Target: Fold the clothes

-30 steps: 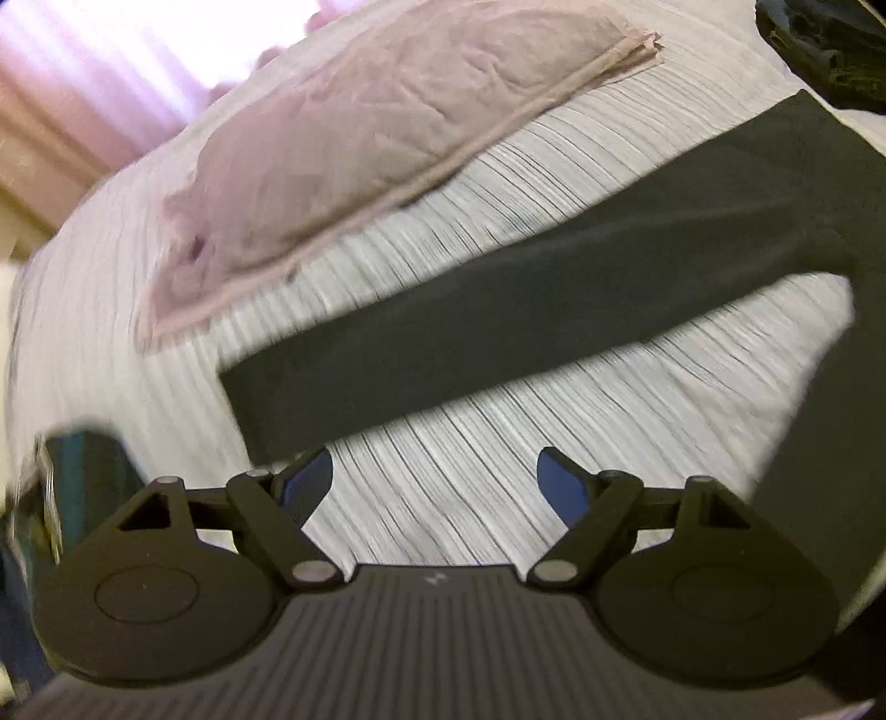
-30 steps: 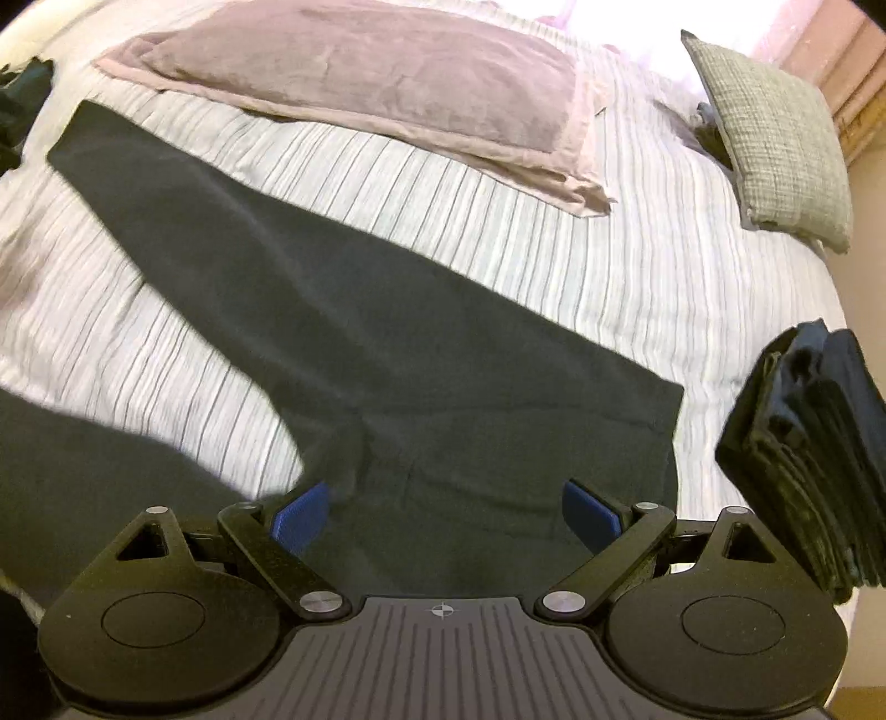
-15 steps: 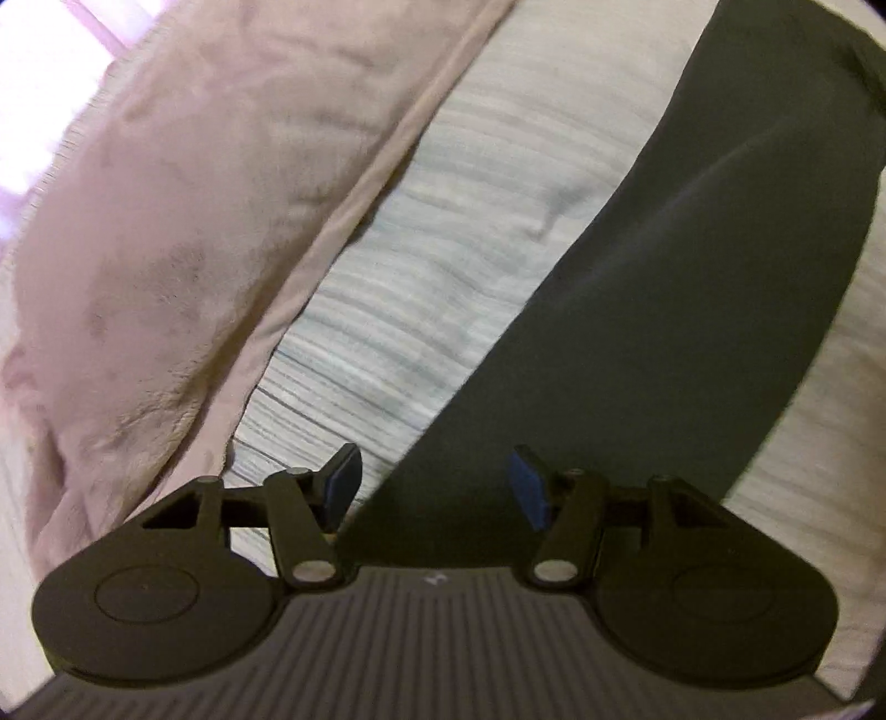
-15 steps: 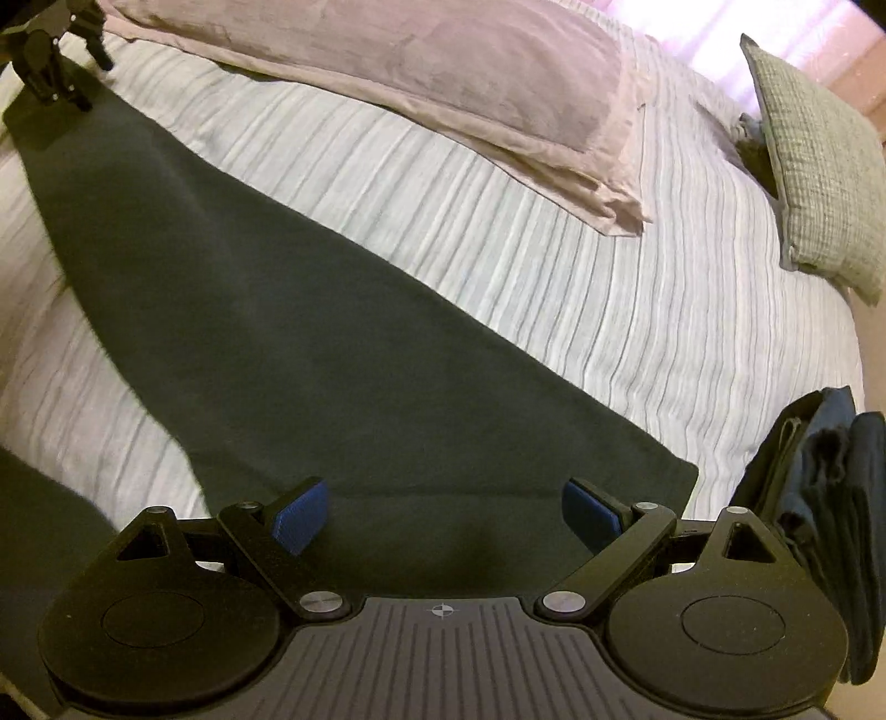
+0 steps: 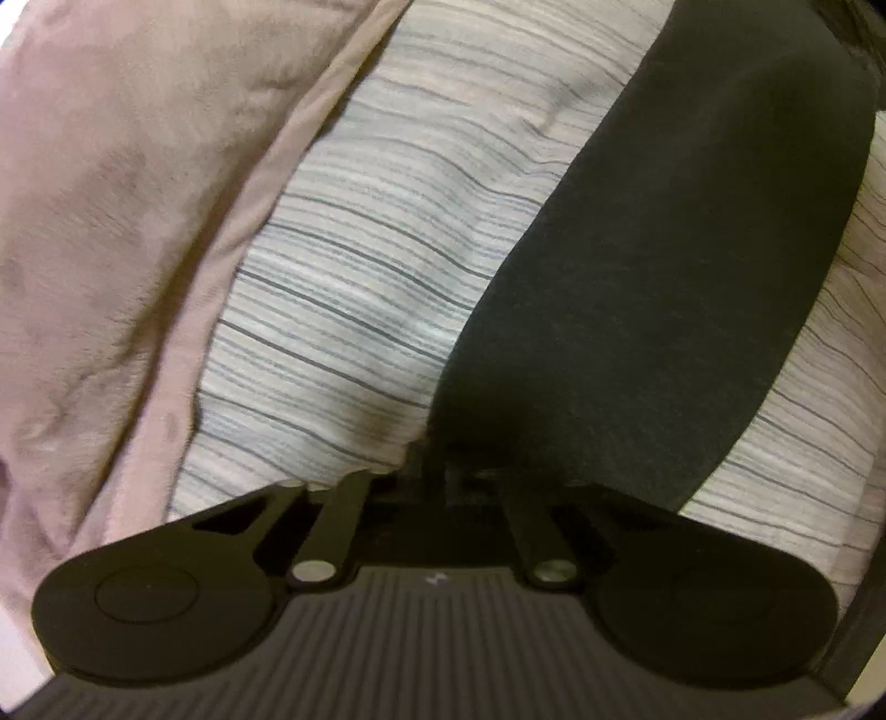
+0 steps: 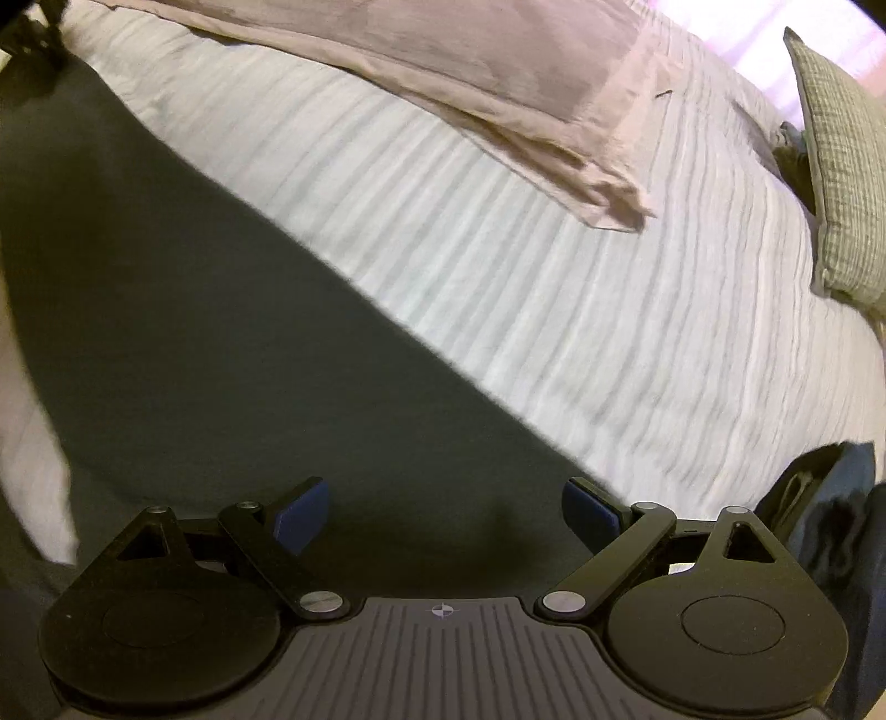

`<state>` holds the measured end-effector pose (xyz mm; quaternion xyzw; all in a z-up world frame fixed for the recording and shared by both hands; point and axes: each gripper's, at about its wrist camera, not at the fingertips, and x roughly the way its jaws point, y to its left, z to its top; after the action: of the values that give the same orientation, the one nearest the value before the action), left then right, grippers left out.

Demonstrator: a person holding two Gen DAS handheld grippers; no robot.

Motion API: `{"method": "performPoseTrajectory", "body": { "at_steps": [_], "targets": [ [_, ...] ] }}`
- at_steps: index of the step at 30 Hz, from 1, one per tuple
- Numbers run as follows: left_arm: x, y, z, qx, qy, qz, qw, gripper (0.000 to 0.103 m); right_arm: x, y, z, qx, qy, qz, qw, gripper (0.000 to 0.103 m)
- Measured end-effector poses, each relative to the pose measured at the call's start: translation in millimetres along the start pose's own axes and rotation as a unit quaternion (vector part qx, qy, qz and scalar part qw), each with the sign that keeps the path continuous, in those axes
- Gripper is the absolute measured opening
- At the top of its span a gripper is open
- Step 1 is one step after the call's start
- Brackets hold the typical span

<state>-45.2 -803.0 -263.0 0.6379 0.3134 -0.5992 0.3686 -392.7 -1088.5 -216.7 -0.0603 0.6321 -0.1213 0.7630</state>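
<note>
A dark grey garment with a long leg (image 5: 664, 266) lies flat on the striped bedspread (image 5: 354, 266). My left gripper (image 5: 432, 465) points straight down at the narrow end of that leg and is shut on the cloth's corner. In the right wrist view the same garment (image 6: 194, 343) runs from the upper left to the bottom centre. My right gripper (image 6: 446, 515) hovers low over its wide end, blue pads (image 6: 302, 518) spread apart and nothing pinched between them. The left gripper (image 6: 33, 27) shows as a dark shape at the far end of the leg.
A pink pillow (image 5: 111, 221) lies close beside the left gripper, also seen across the top (image 6: 443, 61). A grey-green cushion (image 6: 841, 166) rests at the right. A stack of folded dark clothes (image 6: 830, 515) sits near the right gripper. Bedspread (image 6: 554, 277) lies between them.
The left gripper came down onto the end of the leg and its jaws shut on the cloth. The right gripper sank closer to the garment's wide end and stayed open.
</note>
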Motion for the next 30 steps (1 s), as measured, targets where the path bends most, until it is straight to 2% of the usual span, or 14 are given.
{"method": "performPoseTrajectory", "body": {
  "at_steps": [4,8,10,13,14,15,17,20,24,28,30],
  "targets": [
    [-27,-23,-15,0.007,-0.028,0.045,0.9986,0.002,23,-35,-8,-0.054,0.006,0.008,0.998,0.093],
    [-47,-48,-27,-0.001,-0.039,0.068,0.9969,0.002,56,-52,-5,-0.129,0.015,0.022,0.991,0.093],
    [-53,-58,-30,-0.006,-0.039,0.077,0.9962,0.002,74,-57,-1,-0.164,0.028,0.038,0.985,0.077],
    [-58,-72,-35,-0.013,-0.038,0.095,0.9947,0.002,95,-57,3,-0.210,0.054,0.069,0.974,0.070],
    [-60,-76,-36,-0.016,-0.038,0.101,0.9940,0.002,98,-57,4,-0.212,0.061,0.080,0.972,0.058],
    [-63,-80,-38,-0.019,-0.038,0.108,0.9933,0.002,98,-58,5,-0.207,0.066,0.090,0.972,0.032],
    [-69,-88,-42,-0.020,-0.034,0.118,0.9922,0.002,91,-57,1,-0.197,0.063,0.092,0.974,0.001],
    [-79,-101,-45,-0.024,-0.032,0.131,0.9906,0.002,62,-53,-15,-0.185,0.027,0.065,0.980,0.001],
    [-102,-119,-48,-0.037,-0.048,0.165,0.9845,0.002,-9,-47,-53,-0.149,-0.067,-0.011,0.987,0.001],
    [-154,-147,-57,-0.057,-0.095,0.224,0.9682,0.002,-93,-7,-124,-0.110,-0.160,-0.114,0.974,0.001],
    [-182,-171,-69,-0.068,-0.124,0.237,0.9612,0.002,-115,24,-176,-0.082,-0.172,-0.133,0.973,0.001]
  ]
}}
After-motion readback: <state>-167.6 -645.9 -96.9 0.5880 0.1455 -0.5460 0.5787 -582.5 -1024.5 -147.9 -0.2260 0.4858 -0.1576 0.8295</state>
